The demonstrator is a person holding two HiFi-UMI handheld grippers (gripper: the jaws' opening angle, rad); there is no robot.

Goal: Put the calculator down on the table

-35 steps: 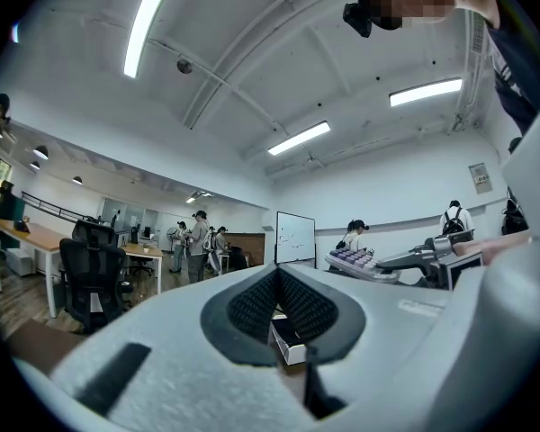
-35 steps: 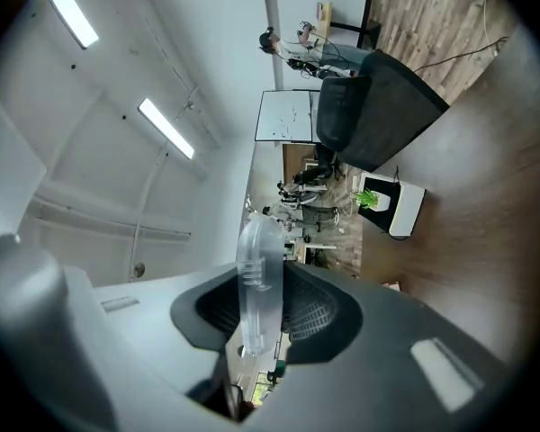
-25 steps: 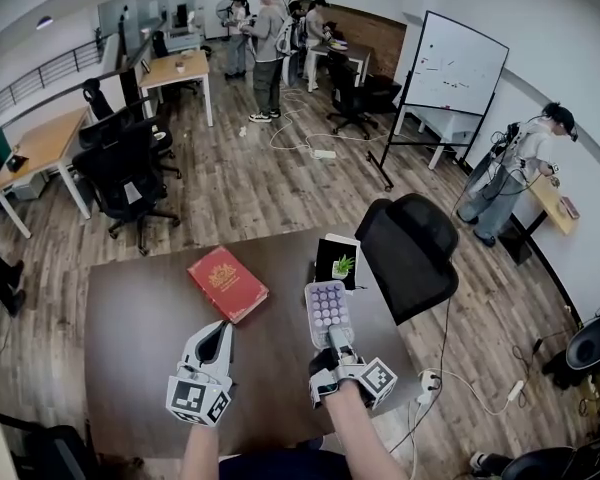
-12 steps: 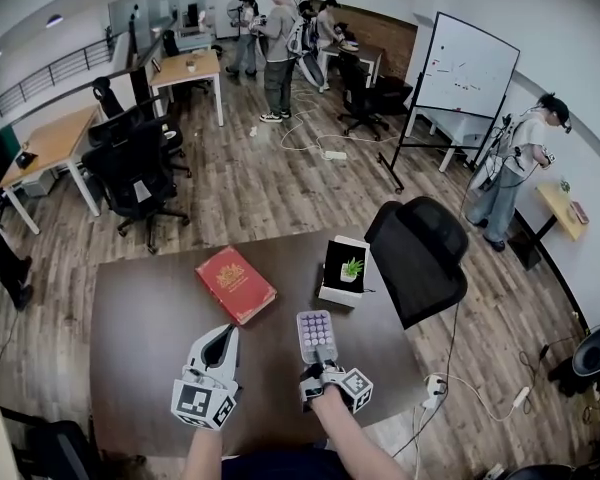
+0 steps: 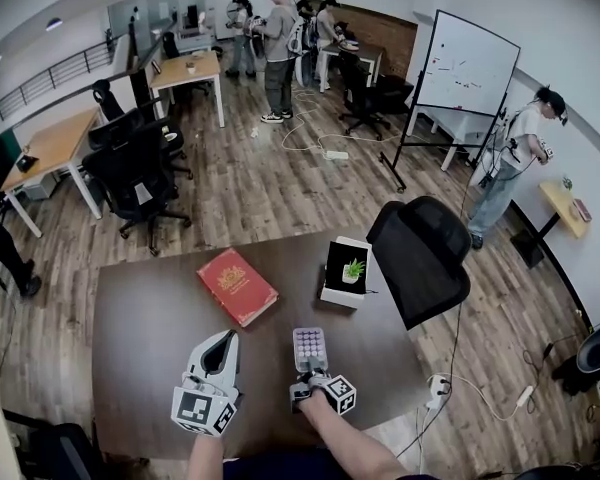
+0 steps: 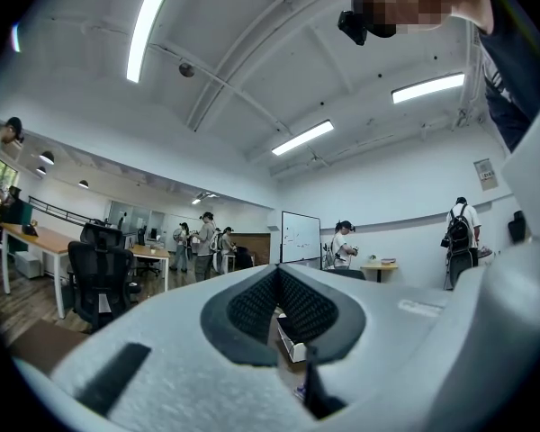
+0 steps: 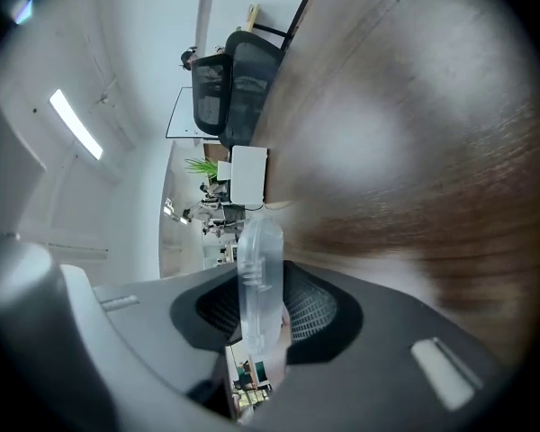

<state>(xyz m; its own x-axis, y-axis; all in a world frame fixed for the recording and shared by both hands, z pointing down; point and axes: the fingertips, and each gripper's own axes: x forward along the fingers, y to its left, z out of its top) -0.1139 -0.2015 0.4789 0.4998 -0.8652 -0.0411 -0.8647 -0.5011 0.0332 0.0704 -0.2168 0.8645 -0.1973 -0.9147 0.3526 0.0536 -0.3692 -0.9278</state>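
The left tongs (image 5: 224,337) have a pale grey plastic shell. Black mesh-textured pads (image 6: 252,300) sit in a dark surround, and the shell has a dark slot-shaped recess. The right tongs (image 5: 309,366) have a darker grey shell with the same ribbed pads (image 7: 310,311). Each carries a white cube (image 5: 200,400) printed with black square markers. The forearms (image 5: 345,440) are bare. Dark blue clothing (image 5: 280,464) shows at the bottom edge of the head view.

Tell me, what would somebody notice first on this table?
Probably the pale calculator with rows of round buttons, clamped in the right gripper near the front edge of the brown table. Then the bright red book lying farther back to the left, and a white box showing a green plant at the far right edge.
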